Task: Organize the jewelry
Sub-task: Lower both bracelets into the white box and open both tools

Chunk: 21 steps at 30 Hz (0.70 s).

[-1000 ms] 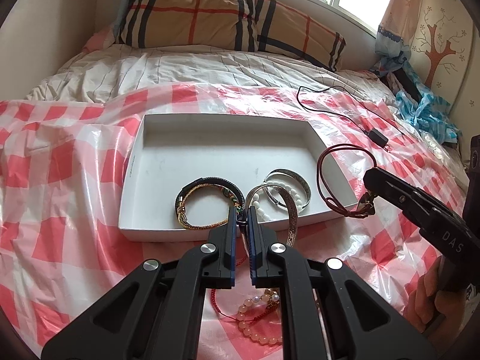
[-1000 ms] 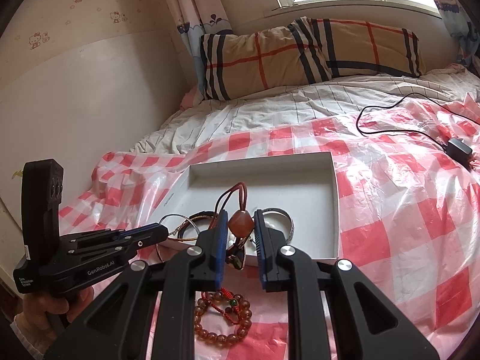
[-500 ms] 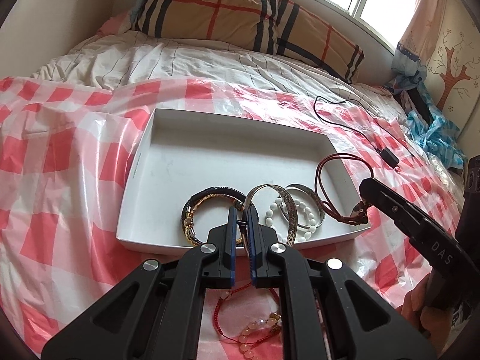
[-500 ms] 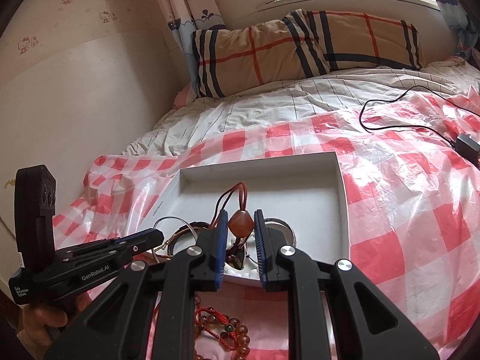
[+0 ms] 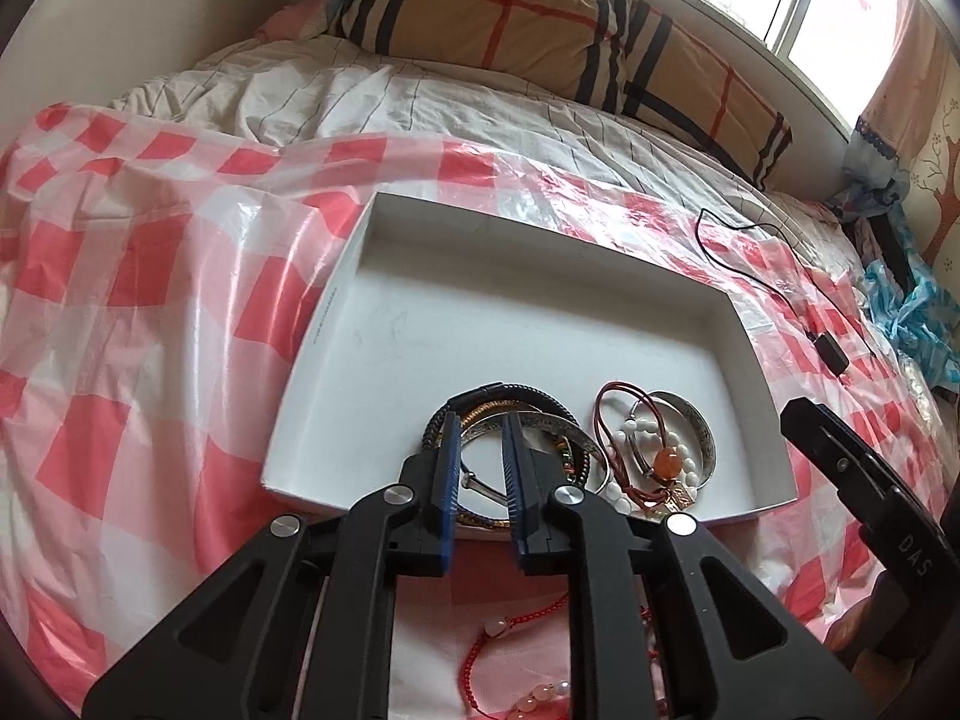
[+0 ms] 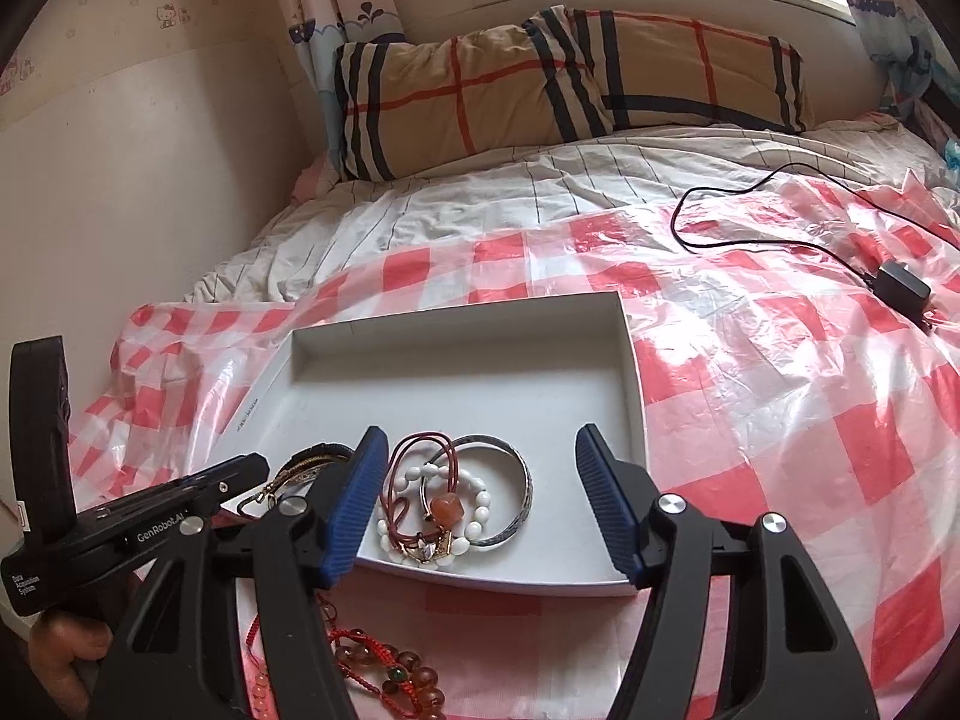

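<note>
White tray (image 5: 528,312) on checked sheet (image 5: 150,252), mid-frame. Bracelets piled in its near end: dark cord bracelet (image 5: 510,391) and silver bangle (image 5: 549,427) lower centre, red cord (image 6: 414,468) with white beads (image 6: 474,510) to their right. Left gripper (image 5: 480,468) narrowly parted, holding nothing, over the bangle. Right gripper (image 6: 480,504) spread wide, empty, above red cord. Bead strands (image 6: 390,666) on sheet, bottom of frame.

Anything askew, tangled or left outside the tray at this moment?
Yes. In the white tray the red cord bracelet lies piled over the white bead bracelet and silver bangle, all crowded at the near edge. Two beaded bracelets still lie outside on the checked sheet.
</note>
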{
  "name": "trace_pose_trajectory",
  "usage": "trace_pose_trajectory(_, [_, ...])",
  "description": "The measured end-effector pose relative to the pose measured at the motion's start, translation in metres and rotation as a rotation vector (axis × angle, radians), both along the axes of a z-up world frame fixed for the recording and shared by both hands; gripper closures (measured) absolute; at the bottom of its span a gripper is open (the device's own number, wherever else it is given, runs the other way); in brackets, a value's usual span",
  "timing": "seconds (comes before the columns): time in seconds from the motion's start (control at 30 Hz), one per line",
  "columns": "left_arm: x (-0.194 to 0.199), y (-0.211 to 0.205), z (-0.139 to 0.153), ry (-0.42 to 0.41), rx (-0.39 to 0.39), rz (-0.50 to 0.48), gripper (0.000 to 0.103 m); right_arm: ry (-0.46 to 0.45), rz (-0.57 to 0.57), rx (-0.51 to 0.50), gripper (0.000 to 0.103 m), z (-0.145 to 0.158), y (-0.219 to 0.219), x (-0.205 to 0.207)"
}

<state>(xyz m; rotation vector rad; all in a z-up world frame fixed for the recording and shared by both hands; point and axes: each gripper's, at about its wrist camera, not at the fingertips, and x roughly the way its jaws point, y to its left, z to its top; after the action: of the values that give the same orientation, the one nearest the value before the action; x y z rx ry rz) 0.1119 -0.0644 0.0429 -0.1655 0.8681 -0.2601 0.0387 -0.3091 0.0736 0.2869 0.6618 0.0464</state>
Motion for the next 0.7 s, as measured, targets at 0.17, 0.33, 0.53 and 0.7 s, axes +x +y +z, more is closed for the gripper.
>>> trace_pose_trajectory(0.17, [-0.011, 0.013, 0.005, -0.009, 0.032, -0.001, 0.086, 0.014, 0.01, -0.011, 0.032, 0.0, 0.005, 0.0])
trace_pose_trajectory(0.33, [-0.024, 0.021, 0.005, -0.004, 0.07, -0.036, 0.082, 0.022, 0.01, -0.021, 0.027, -0.002, 0.008, -0.002])
trace_pose_trajectory(0.53, [-0.025, 0.001, 0.003, -0.022, 0.135, -0.089, 0.078, 0.041, 0.003, -0.004, 0.027, -0.006, 0.004, 0.0])
trace_pose_trajectory(0.7, [-0.013, -0.027, -0.01, -0.031, 0.237, -0.081, 0.076, 0.047, 0.0, 0.007, 0.026, -0.007, 0.002, 0.001])
